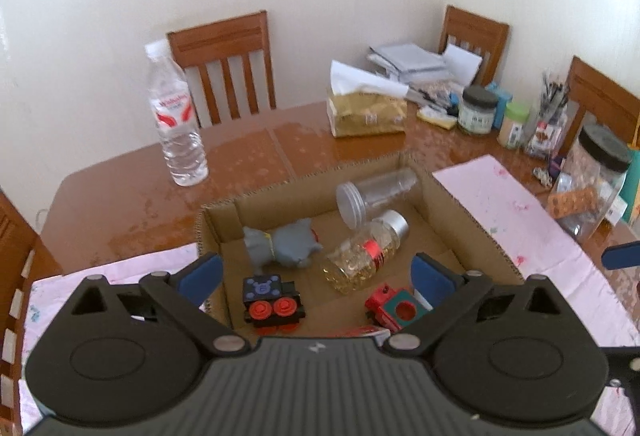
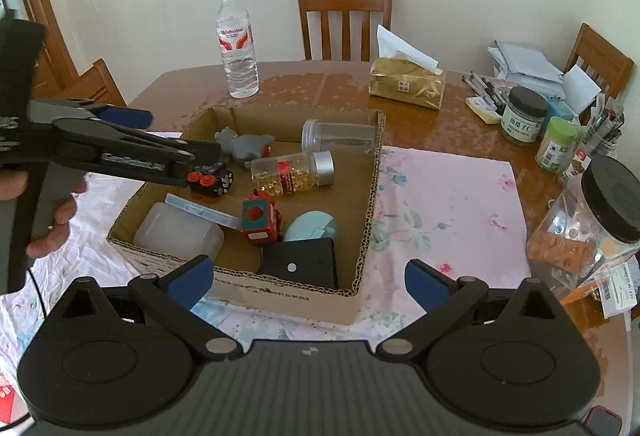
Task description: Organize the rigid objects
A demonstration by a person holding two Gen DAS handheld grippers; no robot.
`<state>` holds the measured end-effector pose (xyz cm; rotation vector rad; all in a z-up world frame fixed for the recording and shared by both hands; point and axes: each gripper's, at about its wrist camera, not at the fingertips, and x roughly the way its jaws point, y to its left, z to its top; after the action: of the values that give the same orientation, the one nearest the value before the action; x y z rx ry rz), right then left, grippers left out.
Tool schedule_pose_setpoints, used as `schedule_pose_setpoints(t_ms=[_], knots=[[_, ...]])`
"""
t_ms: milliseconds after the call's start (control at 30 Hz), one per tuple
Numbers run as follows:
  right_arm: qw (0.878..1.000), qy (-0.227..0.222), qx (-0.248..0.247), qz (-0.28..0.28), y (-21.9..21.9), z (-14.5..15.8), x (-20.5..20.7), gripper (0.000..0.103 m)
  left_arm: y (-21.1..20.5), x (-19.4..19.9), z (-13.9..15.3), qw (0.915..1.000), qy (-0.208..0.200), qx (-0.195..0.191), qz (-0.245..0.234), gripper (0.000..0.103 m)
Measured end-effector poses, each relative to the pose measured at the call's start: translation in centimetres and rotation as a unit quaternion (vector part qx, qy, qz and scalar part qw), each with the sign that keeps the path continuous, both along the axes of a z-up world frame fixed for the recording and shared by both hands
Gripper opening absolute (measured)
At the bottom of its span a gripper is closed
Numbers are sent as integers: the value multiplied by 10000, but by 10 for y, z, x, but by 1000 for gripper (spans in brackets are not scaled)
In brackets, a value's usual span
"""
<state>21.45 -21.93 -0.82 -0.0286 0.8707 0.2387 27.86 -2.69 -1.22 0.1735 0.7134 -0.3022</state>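
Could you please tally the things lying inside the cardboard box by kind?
Inside the cardboard box:
Clear jars: 2
Block toys: 2
Grey animal figures: 1
Translucent plastic containers: 1
Light blue round items: 1
Black flat boxes: 1
Total: 8

Left gripper (image 2: 176,140) hiding part of black toy block (image 2: 210,183), jar labels unreadable

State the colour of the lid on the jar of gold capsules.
Silver lid, clearest in the right wrist view.
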Motion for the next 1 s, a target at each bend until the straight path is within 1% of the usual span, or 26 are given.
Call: schedule_pose_setpoints(t_ms=[67,133,267,367,433,633,767,1000], knots=[[9999,38,-65,-78,3,2,0,103,3,-11,6,9999,-122,-9,107,102],[9996,110,-151,-231,4,5,-1,103,6,-23,12,9996,-136,-40,228,102],[9970,311,-291,-647,5,10,-1,103,8,-49,20,9986,66,-47,528,102],[9958,372,-252,-798,6,16,-6,103,8,-65,24,9963,353,-84,777,102],[9956,374,-241,-823,7,21,-10,103,8,-75,29,9942,504,-128,943,102],[9958,353,-312,-788,16,31,-21,103,8,-91,39,9909,578,-27,1212,101],[9955,353,-333,-815,17,33,-25,103,8,-98,41,9904,602,-66,1242,101],[9955,354,-317,-815,18,35,-27,103,8,-103,43,9895,631,-1,1298,102]])
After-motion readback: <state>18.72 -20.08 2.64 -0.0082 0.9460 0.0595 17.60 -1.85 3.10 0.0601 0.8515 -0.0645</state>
